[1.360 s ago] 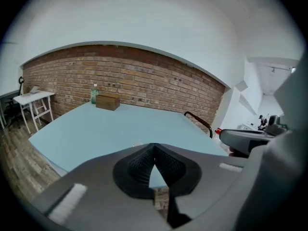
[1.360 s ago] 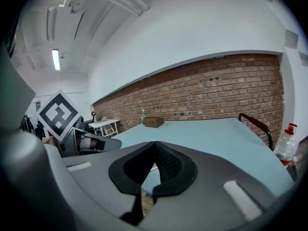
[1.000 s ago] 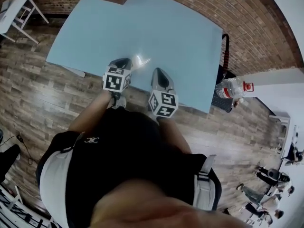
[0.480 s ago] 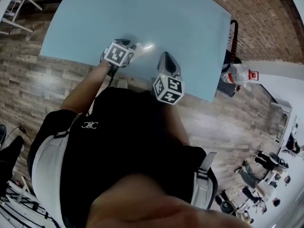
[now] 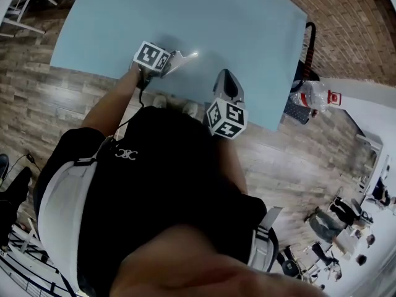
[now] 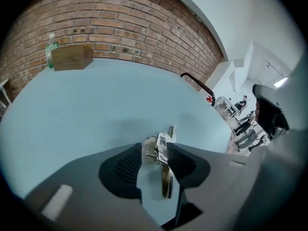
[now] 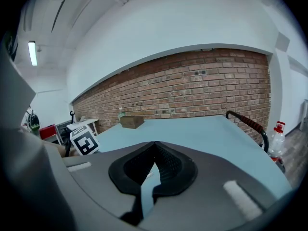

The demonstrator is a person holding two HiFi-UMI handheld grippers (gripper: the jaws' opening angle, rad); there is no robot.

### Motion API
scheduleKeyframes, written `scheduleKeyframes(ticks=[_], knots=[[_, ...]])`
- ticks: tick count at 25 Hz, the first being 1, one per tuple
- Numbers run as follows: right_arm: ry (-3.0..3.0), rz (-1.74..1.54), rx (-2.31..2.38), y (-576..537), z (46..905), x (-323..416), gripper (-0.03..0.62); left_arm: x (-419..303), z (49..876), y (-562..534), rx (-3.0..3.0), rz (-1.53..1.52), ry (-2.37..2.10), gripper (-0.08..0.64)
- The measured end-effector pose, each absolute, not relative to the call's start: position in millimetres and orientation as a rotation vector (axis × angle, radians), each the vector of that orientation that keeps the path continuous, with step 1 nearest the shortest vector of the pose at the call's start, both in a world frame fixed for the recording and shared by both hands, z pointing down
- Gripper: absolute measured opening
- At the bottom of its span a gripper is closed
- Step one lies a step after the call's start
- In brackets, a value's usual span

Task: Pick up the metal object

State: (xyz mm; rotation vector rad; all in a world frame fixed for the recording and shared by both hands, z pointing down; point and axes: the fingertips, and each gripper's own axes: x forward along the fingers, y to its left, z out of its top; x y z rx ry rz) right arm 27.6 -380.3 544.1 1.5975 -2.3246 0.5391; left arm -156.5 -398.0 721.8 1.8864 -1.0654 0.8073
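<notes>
The metal object is a shiny silver piece near the front edge of the light-blue table. My left gripper has come up to it from the left. In the left gripper view the metal object stands between the two dark pads, its tip poking out past them. The jaws are opening and I see no pad pressing on it. My right gripper hovers at the table's front edge, to the right of the object and apart from it. In its own view the right gripper is shut with nothing in it.
A wooden box and a green bottle stand at the table's far edge by the brick wall. A black bar with a red grip and a water bottle are at the right side. People stand far off to the right.
My left gripper has moved forward onto the metal object, which now sits between its jaws. The right gripper has shifted slightly right along the front edge.
</notes>
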Motion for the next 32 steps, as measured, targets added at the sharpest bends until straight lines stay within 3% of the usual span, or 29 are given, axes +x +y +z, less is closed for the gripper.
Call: scheduleKeyframes(ticks=[10, 13, 22, 32], knots=[[-2.283, 0.585, 1.610, -372.3, 557.1, 62.2, 0.014, -140.6, 745.0, -392.7, 1.823, 0.763, -0.930, 0.144], [-2.274, 0.592, 1.616, -372.5, 558.9, 69.1, 0.014, -134.7, 742.0, -391.9, 1.795, 0.677, -0.914, 0.084], [-2.288, 0.599, 1.596, -381.9, 559.9, 74.7, 0.014, -125.0, 724.1, -392.9, 1.800, 0.490, -0.931, 0.011], [-2.354, 0.574, 1.535, -386.8, 553.4, 58.8, 0.014, -130.0, 668.7, -405.3, 1.940, 0.482, -1.168, 0.006]])
